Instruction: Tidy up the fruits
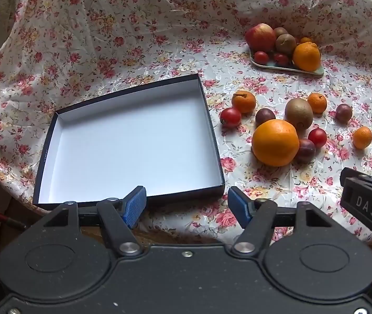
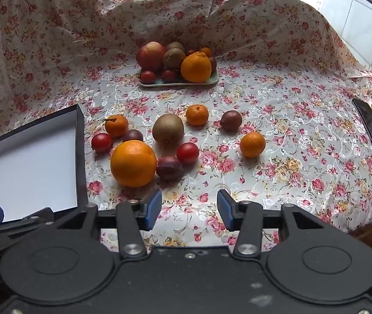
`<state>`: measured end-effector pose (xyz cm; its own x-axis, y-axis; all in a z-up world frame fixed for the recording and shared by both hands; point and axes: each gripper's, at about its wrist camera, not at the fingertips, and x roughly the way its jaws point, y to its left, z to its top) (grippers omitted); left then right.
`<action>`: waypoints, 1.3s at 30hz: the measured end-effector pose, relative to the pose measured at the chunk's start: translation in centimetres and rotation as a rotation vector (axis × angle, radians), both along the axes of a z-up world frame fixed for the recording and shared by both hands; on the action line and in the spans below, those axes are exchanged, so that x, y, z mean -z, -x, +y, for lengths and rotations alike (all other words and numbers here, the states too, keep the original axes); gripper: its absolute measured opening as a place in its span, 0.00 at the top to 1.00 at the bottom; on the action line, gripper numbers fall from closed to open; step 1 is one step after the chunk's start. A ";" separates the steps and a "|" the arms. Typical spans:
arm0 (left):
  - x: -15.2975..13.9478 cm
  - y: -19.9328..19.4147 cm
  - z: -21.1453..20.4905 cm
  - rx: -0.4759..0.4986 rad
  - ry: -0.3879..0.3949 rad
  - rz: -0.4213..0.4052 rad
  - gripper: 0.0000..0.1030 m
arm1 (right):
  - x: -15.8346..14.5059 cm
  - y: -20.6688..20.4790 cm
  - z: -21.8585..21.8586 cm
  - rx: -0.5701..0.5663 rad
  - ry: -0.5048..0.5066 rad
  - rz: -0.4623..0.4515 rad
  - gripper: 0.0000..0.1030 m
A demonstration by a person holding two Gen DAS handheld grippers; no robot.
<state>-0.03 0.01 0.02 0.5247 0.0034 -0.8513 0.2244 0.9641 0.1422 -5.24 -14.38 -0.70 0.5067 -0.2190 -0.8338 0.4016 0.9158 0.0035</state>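
1. The left tool (image 1: 186, 204) was nearest the camera, low over the front edge of the surface (image 1: 277, 183). Its blue fingers stood apart and held nothing.
2. The right tool (image 2: 189, 209) was the same, with its fingers wide apart and nothing between them.
3. A flowered cloth (image 2: 277, 120) covered the surface.
4. An open box (image 1: 133, 141) with a white inside lay on the left, and there was no fruit in it.
5. Loose fruit lay just right of the box: a big orange (image 2: 133, 163), a kiwi (image 2: 168, 128), three small mandarins, two red tomatoes and some dark purple fruits.
6. Farther back a tray (image 2: 178, 83) held an apple (image 2: 150, 56), kiwis, an orange and small red fruits.
7. A dark phone (image 2: 369, 121) lay at the far right.
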 end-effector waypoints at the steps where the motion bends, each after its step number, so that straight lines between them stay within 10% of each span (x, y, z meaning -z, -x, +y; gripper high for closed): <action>1: 0.0 -0.1 0.0 0.001 -0.009 0.015 0.31 | 0.0 0.0 0.0 -0.003 0.000 0.001 0.53; 39: 0.7 0.4 -0.5 0.009 -0.019 0.022 0.31 | 0.8 -0.3 -0.3 -0.004 -0.026 0.049 0.53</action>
